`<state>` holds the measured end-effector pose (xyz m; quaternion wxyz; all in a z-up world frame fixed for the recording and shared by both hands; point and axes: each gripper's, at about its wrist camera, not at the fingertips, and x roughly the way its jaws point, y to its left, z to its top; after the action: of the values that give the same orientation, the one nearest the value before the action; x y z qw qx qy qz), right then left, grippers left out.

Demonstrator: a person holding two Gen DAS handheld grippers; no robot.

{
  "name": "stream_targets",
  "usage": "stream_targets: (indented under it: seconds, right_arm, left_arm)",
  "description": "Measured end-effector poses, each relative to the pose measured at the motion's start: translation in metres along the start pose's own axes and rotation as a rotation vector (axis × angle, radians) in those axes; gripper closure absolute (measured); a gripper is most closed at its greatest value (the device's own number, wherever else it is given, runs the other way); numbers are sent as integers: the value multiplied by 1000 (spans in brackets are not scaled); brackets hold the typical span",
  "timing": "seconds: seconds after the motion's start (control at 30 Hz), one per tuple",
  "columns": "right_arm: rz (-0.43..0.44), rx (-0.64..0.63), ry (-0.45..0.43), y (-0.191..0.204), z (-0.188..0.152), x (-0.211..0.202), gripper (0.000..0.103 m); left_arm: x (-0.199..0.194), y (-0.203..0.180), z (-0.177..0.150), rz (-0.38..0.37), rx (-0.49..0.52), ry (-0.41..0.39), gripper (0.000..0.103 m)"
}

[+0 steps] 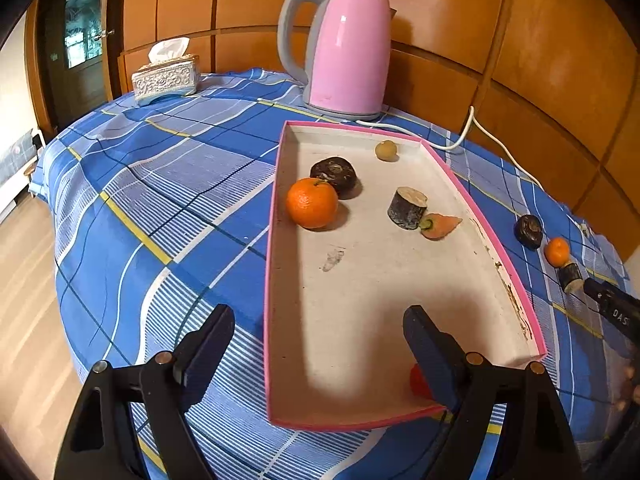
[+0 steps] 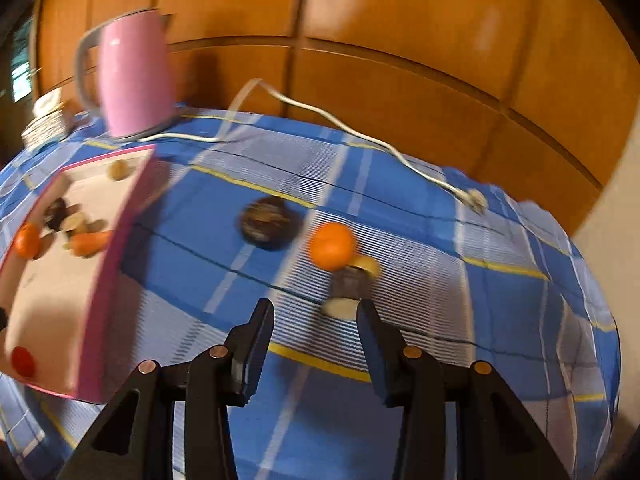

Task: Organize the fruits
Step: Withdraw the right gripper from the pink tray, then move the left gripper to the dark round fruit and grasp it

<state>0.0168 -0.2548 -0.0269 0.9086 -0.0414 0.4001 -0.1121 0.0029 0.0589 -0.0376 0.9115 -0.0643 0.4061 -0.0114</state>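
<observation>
A pink-rimmed tray (image 1: pixel 496 248) lies on the blue plaid cloth. It holds a tangerine (image 1: pixel 312 203), a dark round fruit (image 1: pixel 333 173), a dark cut log piece (image 1: pixel 407 207), a carrot piece (image 1: pixel 440 225), a small tan ball (image 1: pixel 386 150) and a small red fruit (image 1: pixel 418 382). My left gripper (image 1: pixel 318 354) is open over the tray's near end. Right of the tray lie a dark round fruit (image 2: pixel 266 222), a tangerine (image 2: pixel 332 246) and a cut log piece (image 2: pixel 348 284). My right gripper (image 2: pixel 316 350) is open and empty, just short of that log piece.
A pink kettle (image 1: pixel 348 48) stands behind the tray, with its white cord (image 2: pixel 340 124) trailing across the cloth to a plug (image 2: pixel 474 199). A silver tissue box (image 1: pixel 166 78) sits at the back left. Wood panelling runs behind the table. The right wrist view is blurred.
</observation>
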Motion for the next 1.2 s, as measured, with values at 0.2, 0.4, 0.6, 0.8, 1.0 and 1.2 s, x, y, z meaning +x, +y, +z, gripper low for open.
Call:
stream_targets:
  seconds: [0.2, 0.4, 0.6, 0.8, 1.0, 1.2]
  right_arm:
    - [-74, 81, 25, -38, -13, 8, 59]
    - [-144, 167, 48, -75, -27, 13, 59]
    - [-222, 284, 65, -114, -42, 17, 59]
    - [-313, 429, 92, -152, -58, 20, 59]
    - [-382, 557, 137, -183, -75, 24, 59]
    - [-405, 599, 122, -186, -85, 25, 43]
  left_arm:
    - [0, -5, 1, -2, 21, 0, 16]
    - [-2, -13, 5, -13, 50, -7, 16]
    - [-6, -25, 12, -37, 94, -21, 16]
    - [-13, -40, 23, -75, 140, -45, 16]
    - [-16, -61, 35, -156, 183, -47, 11]
    - [-10, -94, 43, -242, 250, 4, 12]
